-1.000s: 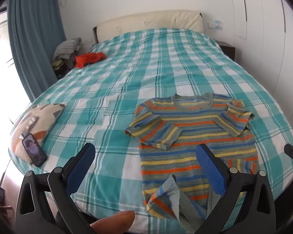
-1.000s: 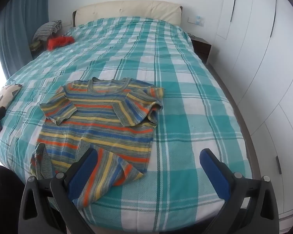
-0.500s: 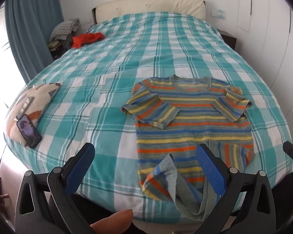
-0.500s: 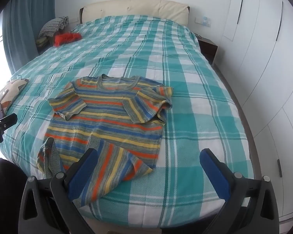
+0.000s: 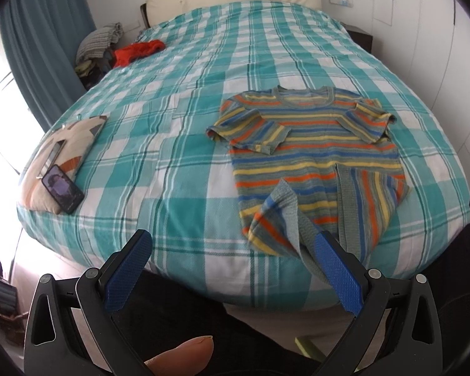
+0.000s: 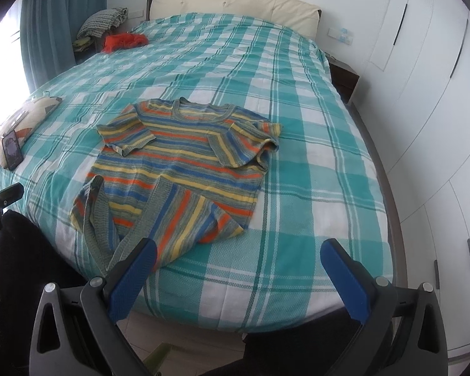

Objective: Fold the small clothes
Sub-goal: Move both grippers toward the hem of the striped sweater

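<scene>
Two claws are shown, both spread wide and both empty, held back from the near edge of the bed [image 5: 185,100]. The left claw [image 5: 235,269] frames the bed's near edge; its right-hand pad overlaps the trailing hem of the striped T-shirt [image 5: 313,147] in the picture, but no cloth is seen gripped, and whether pad and cloth touch cannot be told. The right claw [image 6: 238,269] hangs off the bed's near edge, apart from the garment.

The striped T-shirt [image 6: 185,163] lies face up on the checked cover, neck toward 12 o'clock and hem toward 6 o'clock in both views. Both short sleeves are already folded inward over the chest. The lower hem is untidy: in the left wrist view one corner is turned up at 6 o'clock and a strip droops over the mattress edge, while a second flap is laid over at 5 o'clock.

The step in hand is judged to be the pause between folds, with the sleeves done and the body still to be folded. For the next move, the two hem corners would probably need to be pinched, one per claw, flattened, and carried toward 12 o'clock up to the neckline.

Well apart from the garment, a phone [image 5: 62,189] rests on a cushion [image 5: 69,144] at 9 o'clock, and a red garment [image 5: 138,51] lies at 11 o'clock.
</scene>
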Tool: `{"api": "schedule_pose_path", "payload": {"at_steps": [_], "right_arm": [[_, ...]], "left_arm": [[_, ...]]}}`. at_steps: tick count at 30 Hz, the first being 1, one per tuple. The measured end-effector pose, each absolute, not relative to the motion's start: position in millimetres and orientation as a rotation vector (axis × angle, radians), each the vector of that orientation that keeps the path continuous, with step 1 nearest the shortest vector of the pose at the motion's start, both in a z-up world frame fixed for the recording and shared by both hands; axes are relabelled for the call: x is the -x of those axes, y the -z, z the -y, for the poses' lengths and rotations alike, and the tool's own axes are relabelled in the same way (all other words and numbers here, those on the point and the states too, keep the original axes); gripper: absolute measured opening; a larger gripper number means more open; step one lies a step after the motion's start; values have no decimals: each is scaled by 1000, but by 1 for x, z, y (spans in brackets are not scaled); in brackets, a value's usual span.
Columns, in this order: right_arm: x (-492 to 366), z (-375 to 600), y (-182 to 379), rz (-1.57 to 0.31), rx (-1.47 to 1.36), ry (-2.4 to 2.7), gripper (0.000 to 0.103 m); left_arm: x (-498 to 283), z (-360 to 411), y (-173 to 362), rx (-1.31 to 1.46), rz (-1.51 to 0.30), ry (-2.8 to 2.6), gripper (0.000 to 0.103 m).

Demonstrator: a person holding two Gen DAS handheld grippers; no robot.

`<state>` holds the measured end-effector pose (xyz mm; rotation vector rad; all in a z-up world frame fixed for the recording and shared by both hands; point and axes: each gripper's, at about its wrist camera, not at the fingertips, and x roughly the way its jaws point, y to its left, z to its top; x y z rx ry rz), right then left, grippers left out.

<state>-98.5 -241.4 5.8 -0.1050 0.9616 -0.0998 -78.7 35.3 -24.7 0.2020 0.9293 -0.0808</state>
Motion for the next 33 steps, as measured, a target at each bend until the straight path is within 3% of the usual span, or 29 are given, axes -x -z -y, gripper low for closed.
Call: {"api": "schedule_pose_path", "payload": {"at_steps": [11, 33], "right_arm": [[157, 238, -1, -1072, 95, 86, 103], [153, 244, -12, -1018, 57, 135, 103]], "left_arm": [[120, -35, 28, -217, -990, 94, 103], [128, -32, 11, -230, -930, 85, 103]]}}
